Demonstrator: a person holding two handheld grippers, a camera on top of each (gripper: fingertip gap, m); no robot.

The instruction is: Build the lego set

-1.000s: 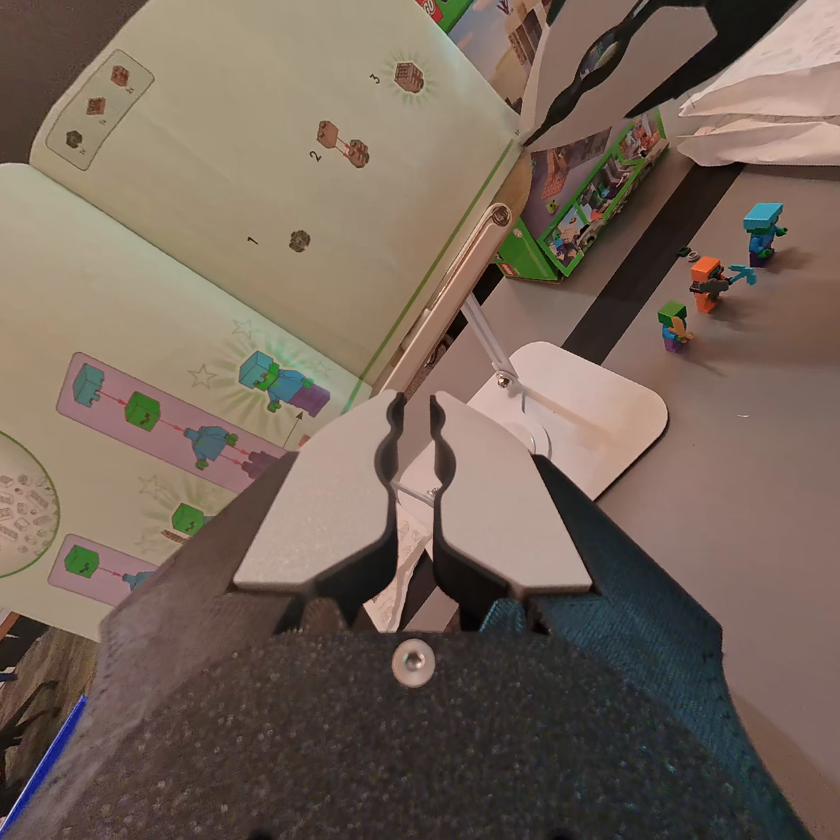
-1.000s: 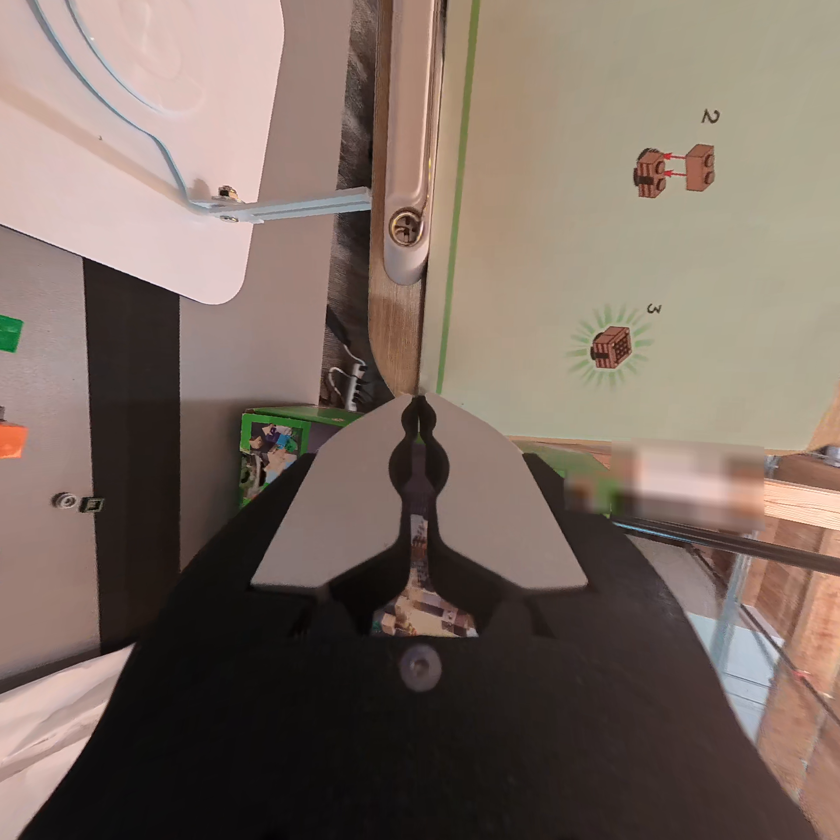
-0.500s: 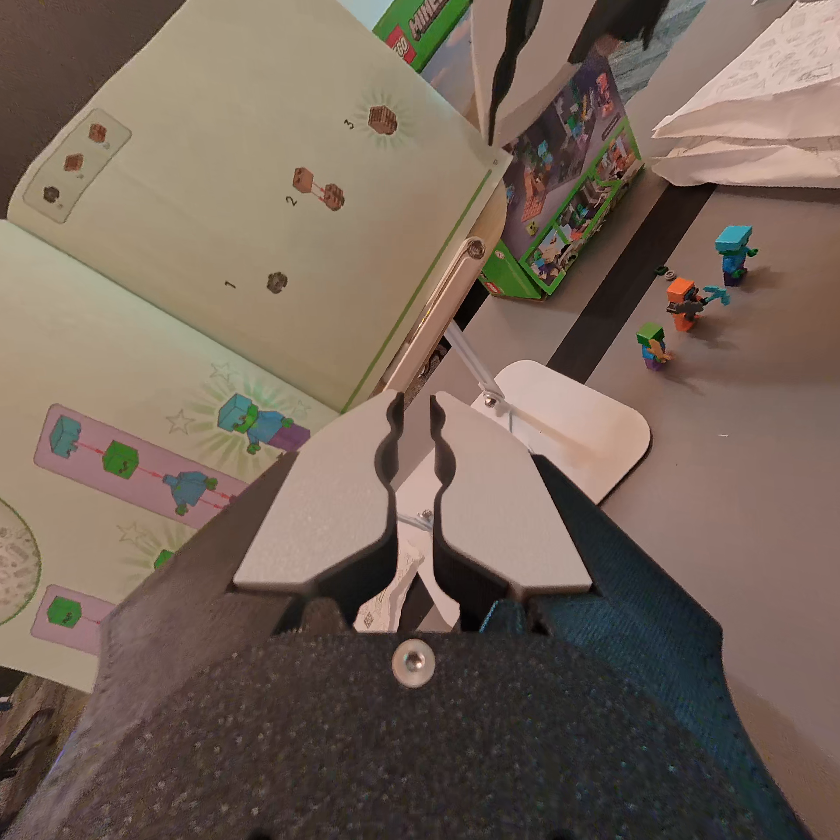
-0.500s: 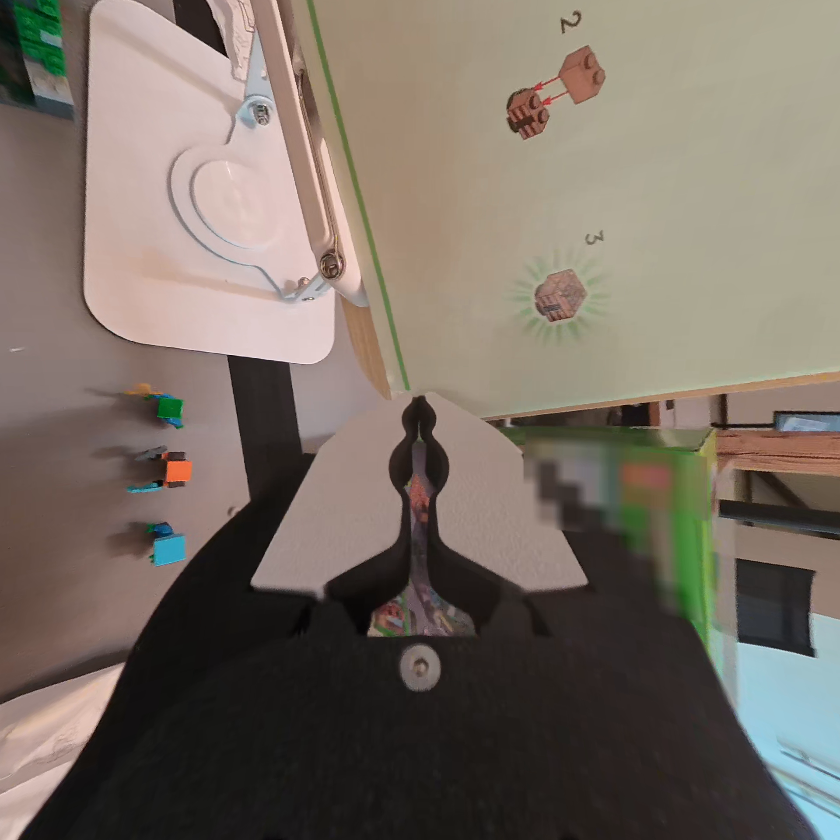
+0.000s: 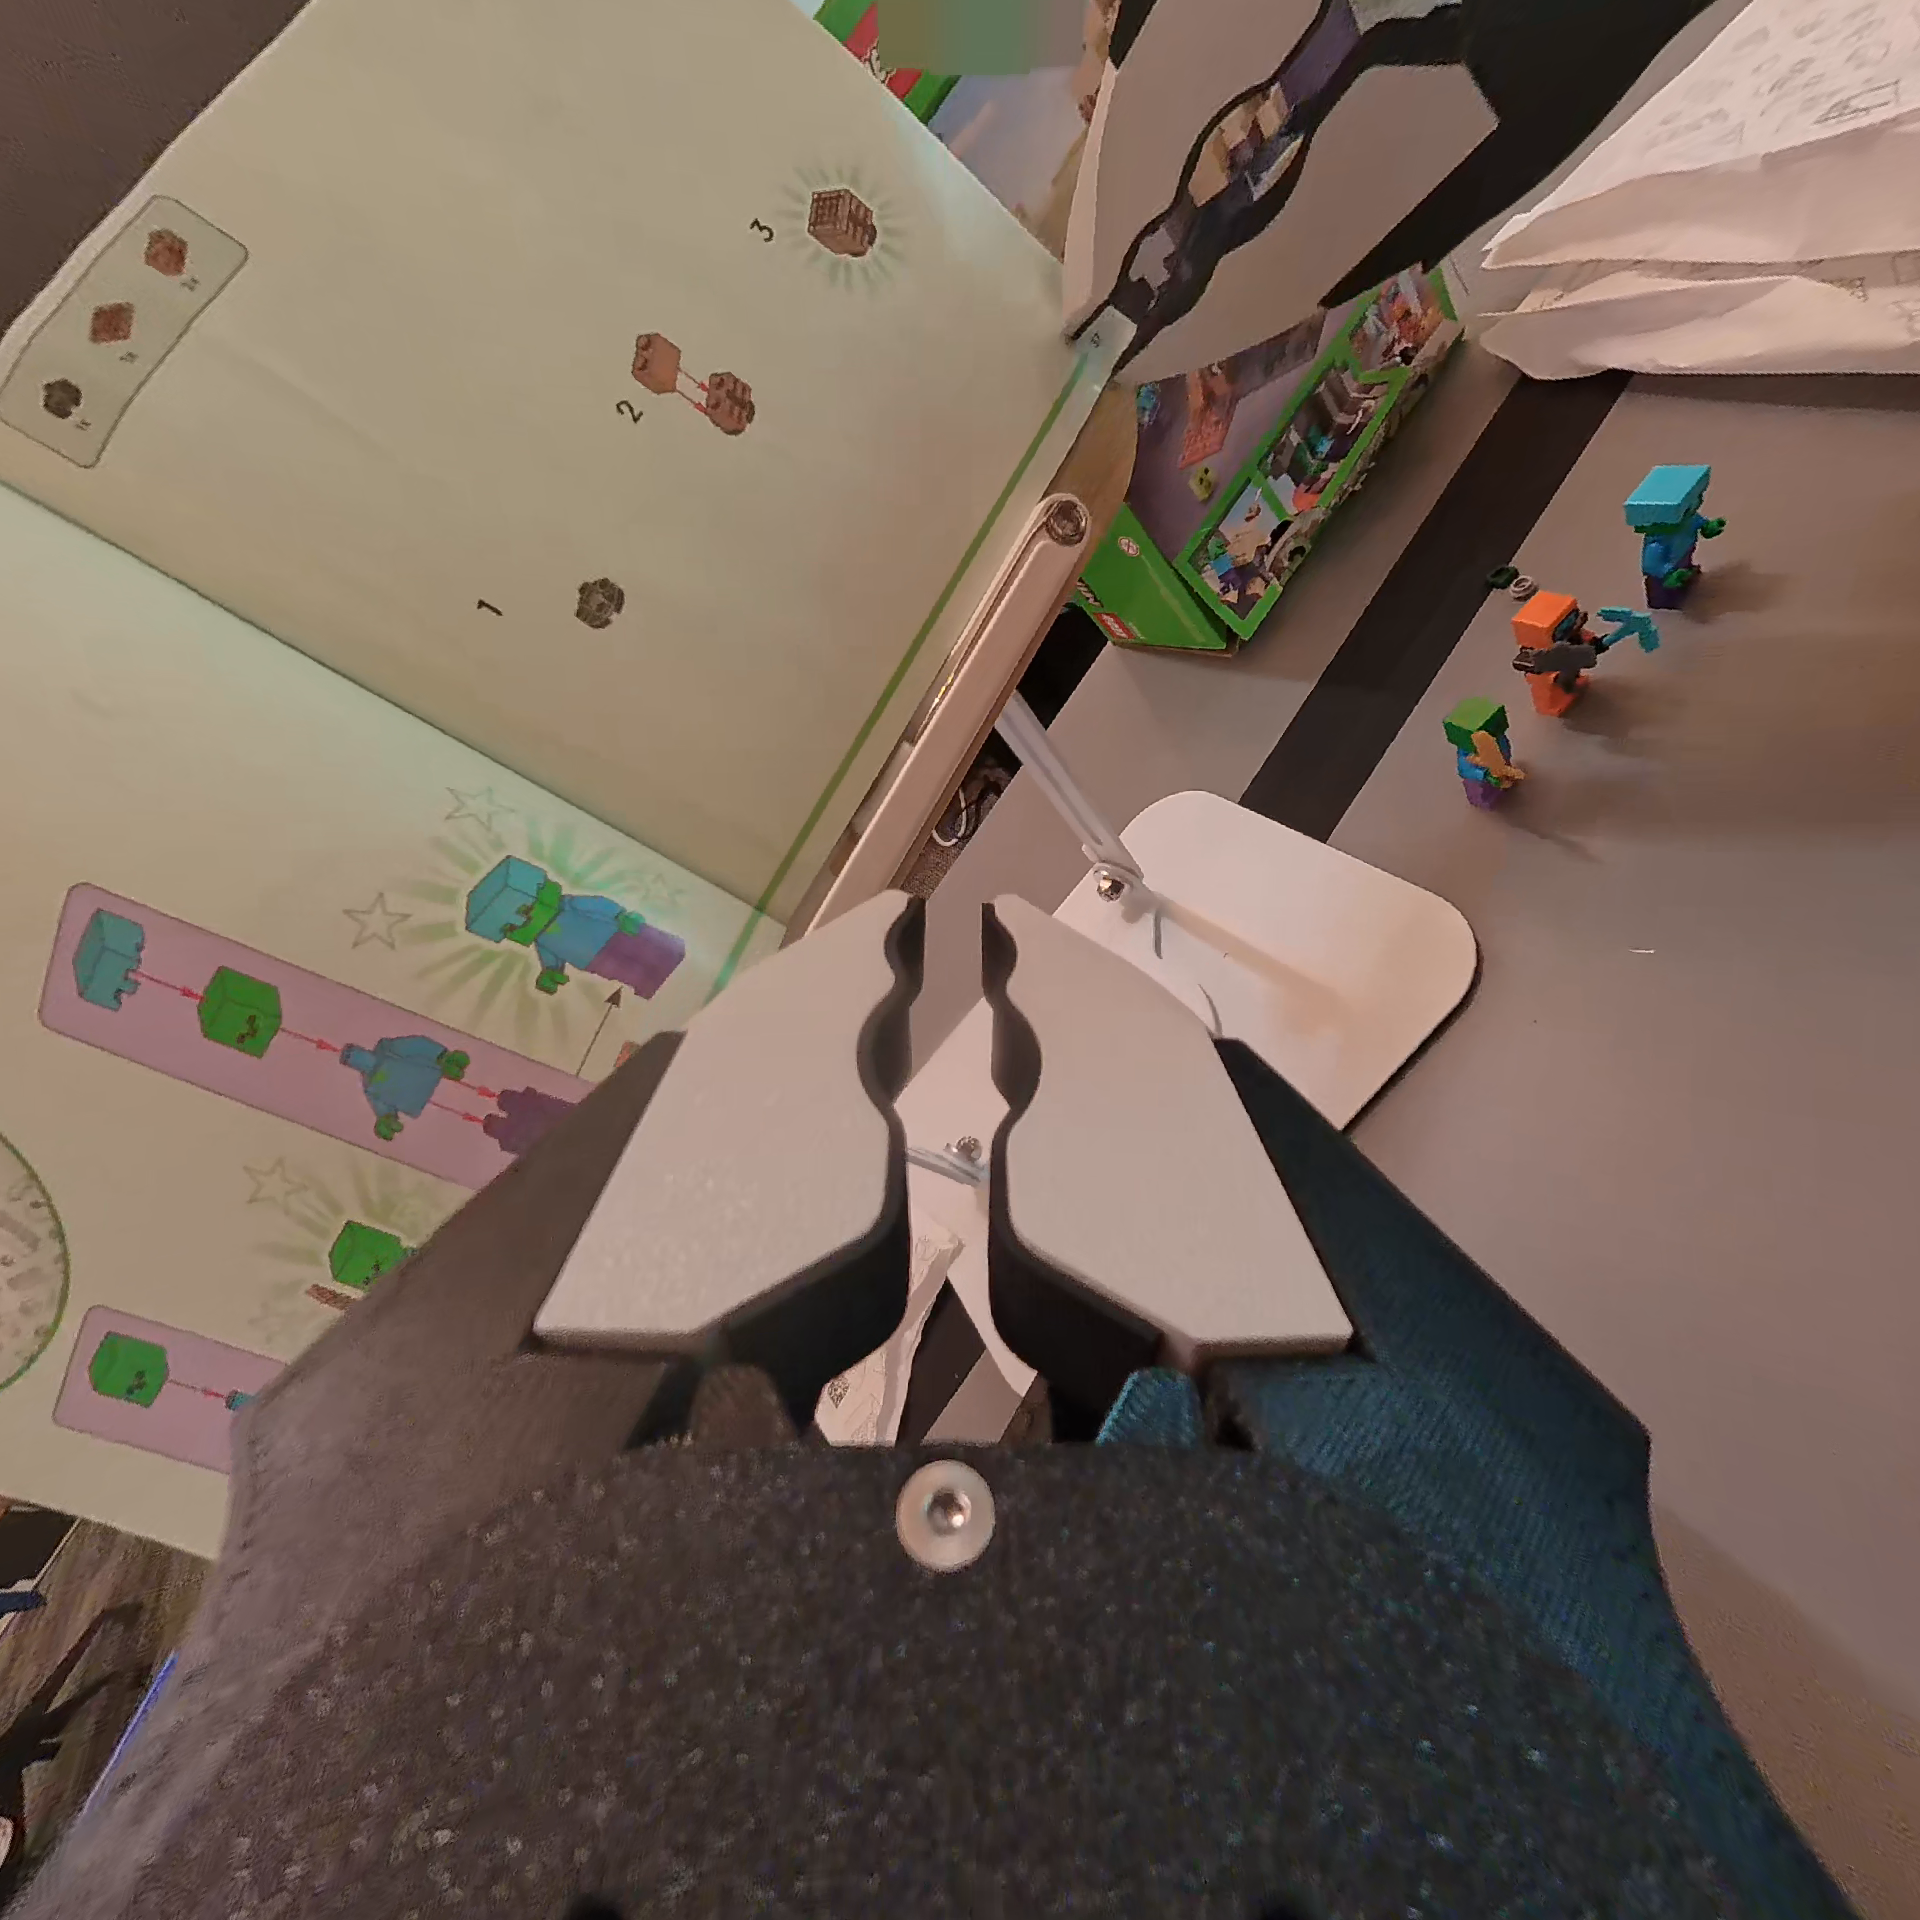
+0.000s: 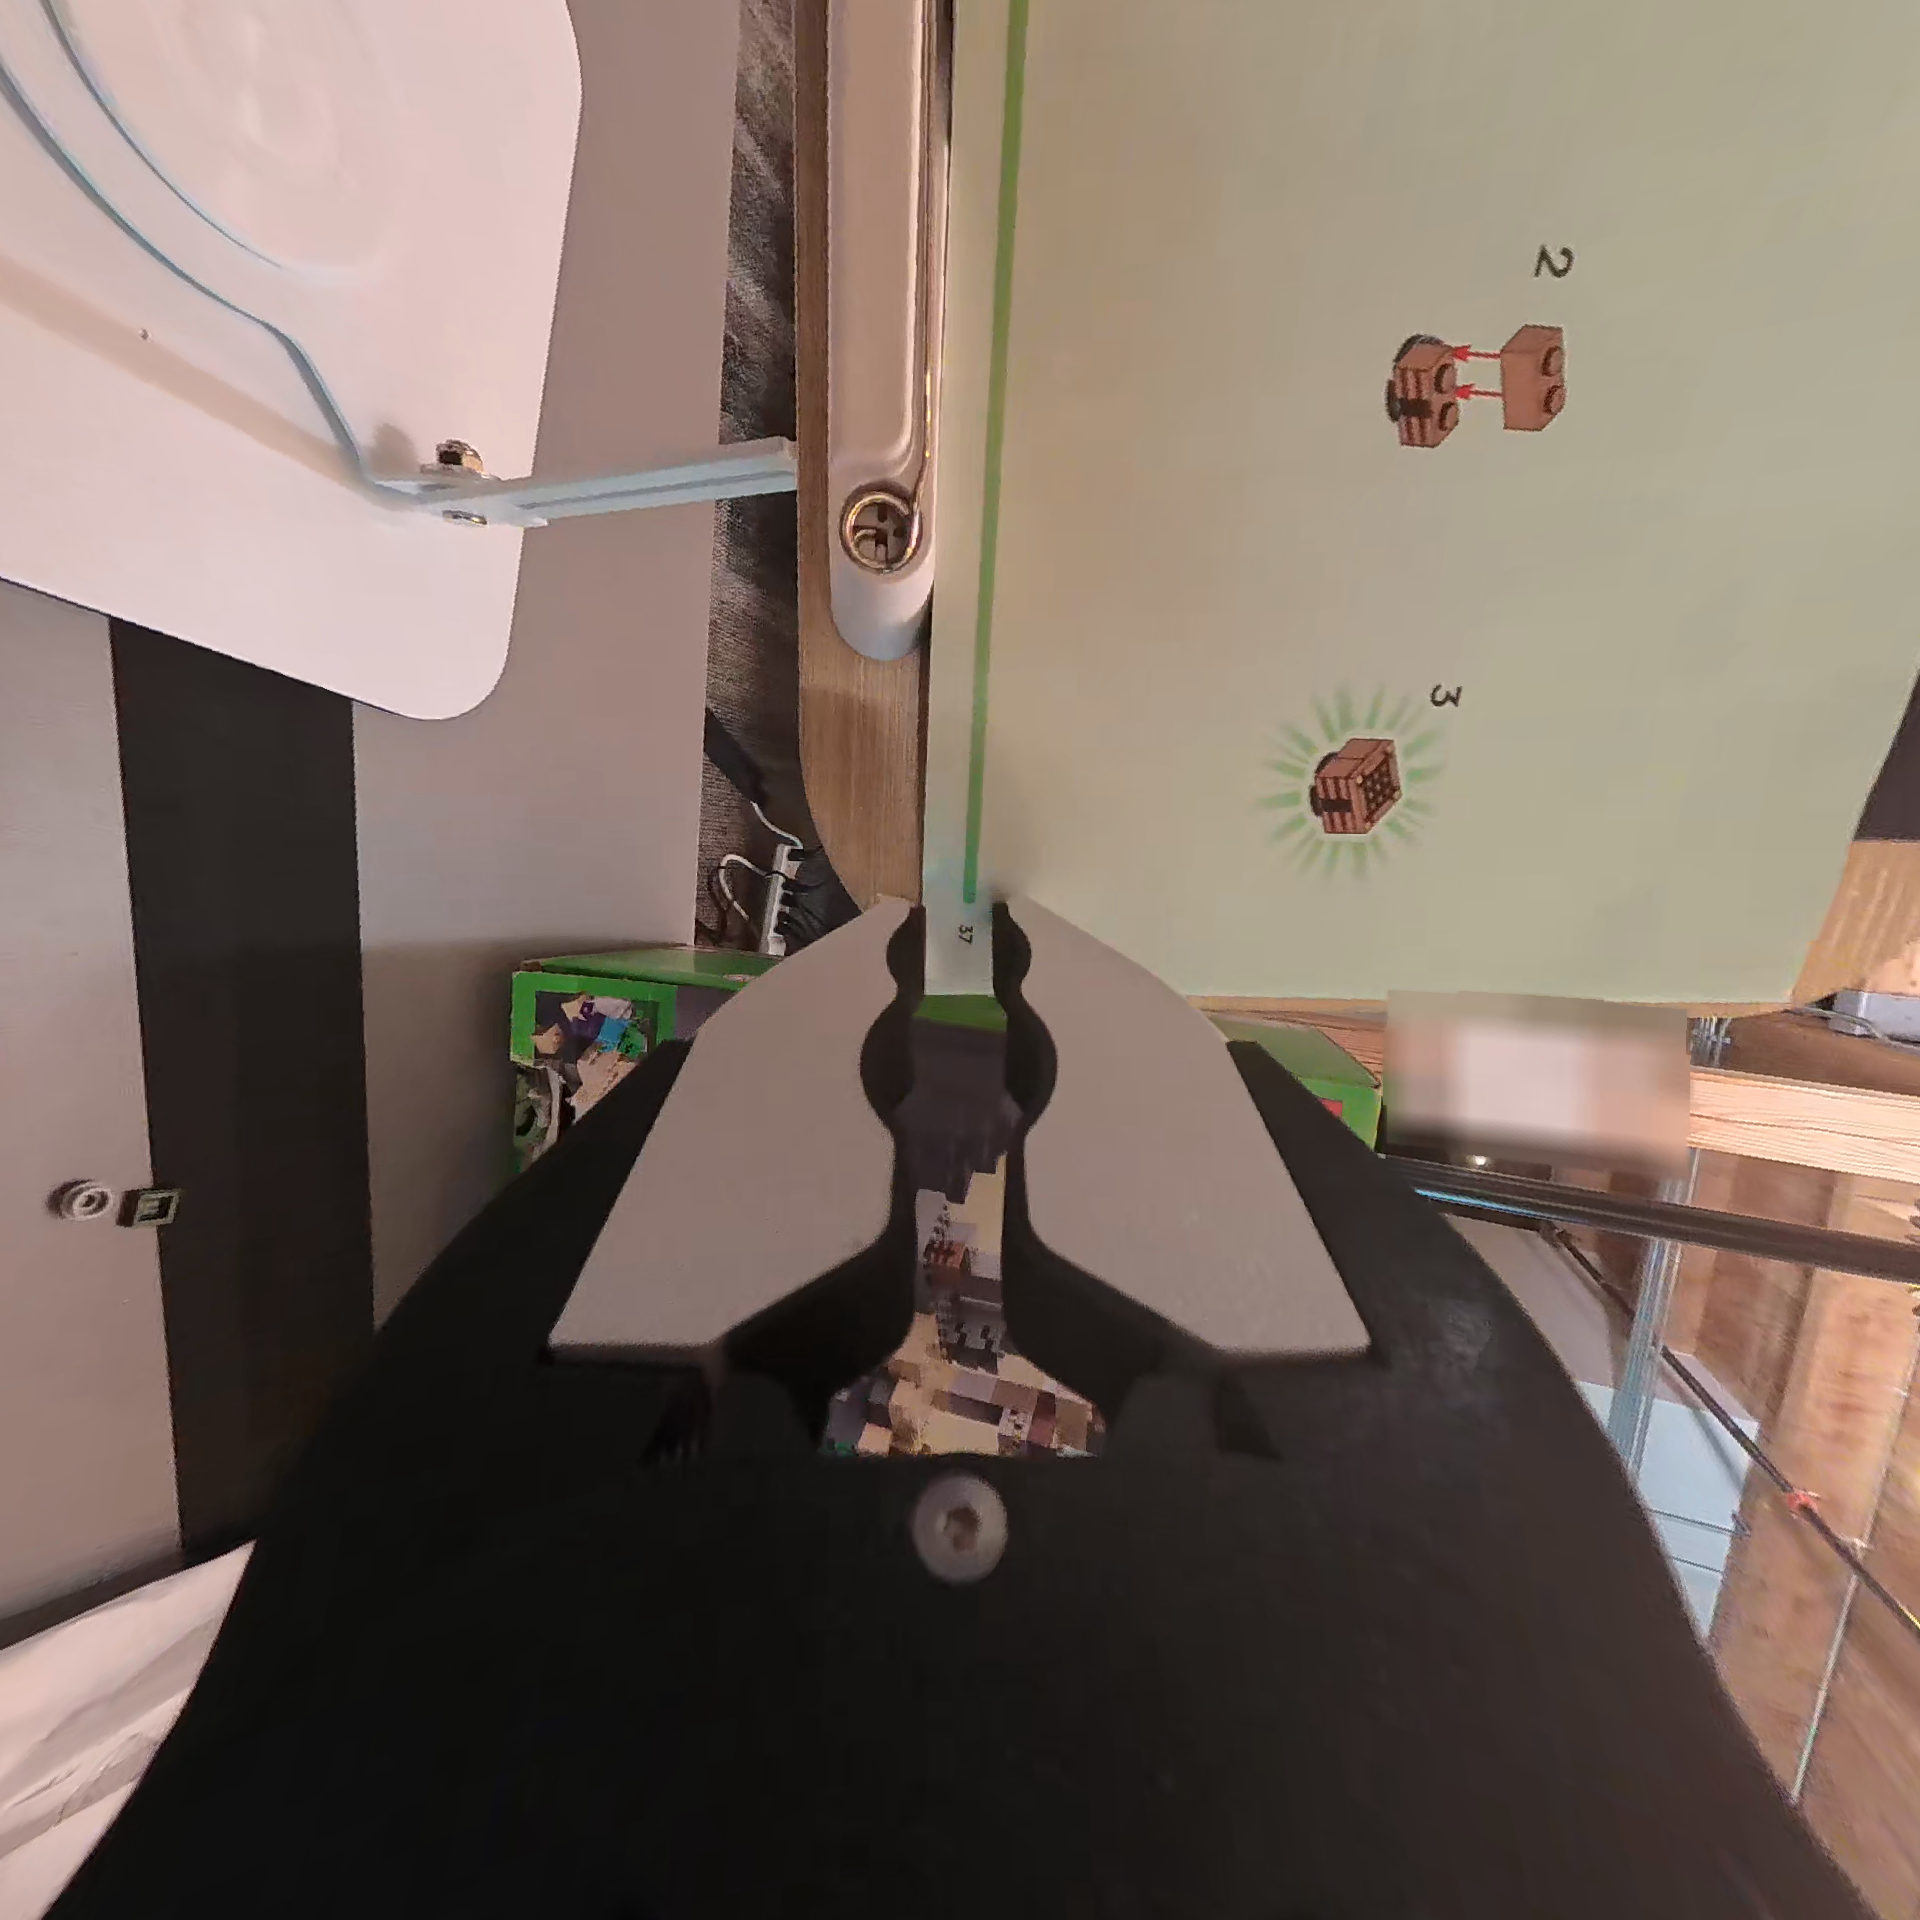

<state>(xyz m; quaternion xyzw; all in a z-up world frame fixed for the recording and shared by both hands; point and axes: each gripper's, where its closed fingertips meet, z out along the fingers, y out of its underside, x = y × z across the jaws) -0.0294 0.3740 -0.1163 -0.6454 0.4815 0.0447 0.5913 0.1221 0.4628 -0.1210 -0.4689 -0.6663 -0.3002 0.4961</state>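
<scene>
Paper this thin will handle light and floppy, easy to crease or tear, so the outer page corner point(image 6: 961, 940) looks the sensible place to pinch. The right tongs point(image 6: 958, 914) are parted a little with that corner lying in the gap; whether they touch it cannot be told. The left tongs point(image 5: 945, 914) stand slightly spread, empty, above the white stand base point(image 5: 1351, 966). The pale green instruction booklet point(image 5: 447, 540) lies open on its stand, printed with brick steps. Farther off, three minifigures point(image 5: 1553, 665) stand on the grey table point(image 5: 1662, 1143).
</scene>
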